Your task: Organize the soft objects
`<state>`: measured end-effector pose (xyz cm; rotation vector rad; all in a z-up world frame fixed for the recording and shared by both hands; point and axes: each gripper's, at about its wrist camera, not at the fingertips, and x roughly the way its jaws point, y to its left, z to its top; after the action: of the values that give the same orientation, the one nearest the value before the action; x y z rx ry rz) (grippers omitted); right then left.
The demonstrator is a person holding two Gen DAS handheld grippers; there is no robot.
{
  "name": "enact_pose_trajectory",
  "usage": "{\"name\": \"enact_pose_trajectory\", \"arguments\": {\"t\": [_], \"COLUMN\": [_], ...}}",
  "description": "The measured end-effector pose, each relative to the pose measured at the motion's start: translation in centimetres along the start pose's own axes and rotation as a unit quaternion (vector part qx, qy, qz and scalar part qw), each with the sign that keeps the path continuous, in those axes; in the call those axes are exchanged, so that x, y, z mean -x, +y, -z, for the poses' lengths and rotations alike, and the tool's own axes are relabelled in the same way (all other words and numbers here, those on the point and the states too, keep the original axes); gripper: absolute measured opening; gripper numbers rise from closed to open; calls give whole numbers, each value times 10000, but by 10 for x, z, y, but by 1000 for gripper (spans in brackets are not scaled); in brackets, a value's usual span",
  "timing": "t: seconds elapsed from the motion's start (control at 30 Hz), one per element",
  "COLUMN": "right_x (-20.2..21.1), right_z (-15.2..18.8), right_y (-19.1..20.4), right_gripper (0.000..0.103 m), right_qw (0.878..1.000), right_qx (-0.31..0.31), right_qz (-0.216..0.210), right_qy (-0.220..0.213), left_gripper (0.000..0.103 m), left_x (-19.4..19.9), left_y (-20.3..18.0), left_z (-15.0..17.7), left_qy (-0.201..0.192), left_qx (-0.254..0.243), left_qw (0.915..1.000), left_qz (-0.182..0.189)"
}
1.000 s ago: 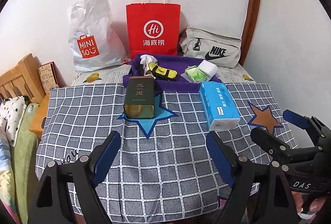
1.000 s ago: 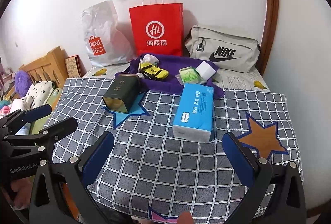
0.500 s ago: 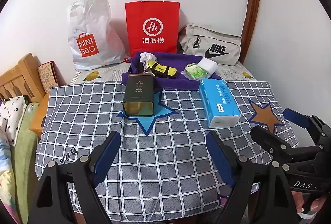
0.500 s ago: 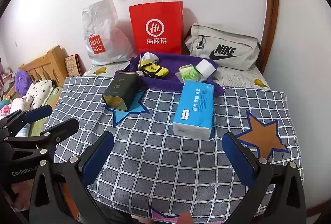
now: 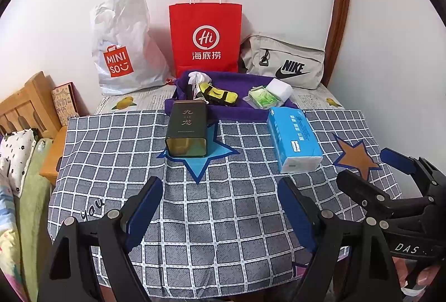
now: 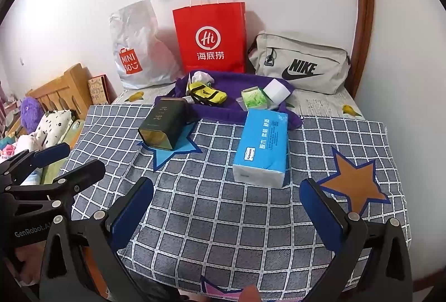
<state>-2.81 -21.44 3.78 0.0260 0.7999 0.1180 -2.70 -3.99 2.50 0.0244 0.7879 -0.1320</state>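
A blue tissue pack lies on the checked tablecloth, right of a dark green tin lying on its side. Behind them a purple cloth tray holds a yellow-black item, a green packet, a white block and crumpled white tissue. My left gripper is open and empty over the cloth's near part. My right gripper is open and empty, also near the front edge.
A white MINISO bag, a red paper bag and a grey Nike bag stand against the back wall. A wooden bed frame with bedding is at the left. The other gripper shows at each view's side.
Both grippers have drawn back and risen slightly, so the table objects sit a little farther away in view. Jaws stay open. Nothing on the table moved.
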Motion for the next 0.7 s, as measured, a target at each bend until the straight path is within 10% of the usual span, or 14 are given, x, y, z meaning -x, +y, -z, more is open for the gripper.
{"name": "enact_pose_trajectory", "arguments": {"t": [0.7], "right_x": [1], "right_z": [1], "right_y": [1], "right_gripper": [103], "right_qw": [10000], "right_qx": [-12], "right_qz": [-12], "right_qy": [-15], "left_gripper": [84], "left_x": [2], "left_y": [-1], "left_z": [0], "left_qy": [-6], "left_qx": [-1], "left_qw": [10000], "left_qz": [8]}}
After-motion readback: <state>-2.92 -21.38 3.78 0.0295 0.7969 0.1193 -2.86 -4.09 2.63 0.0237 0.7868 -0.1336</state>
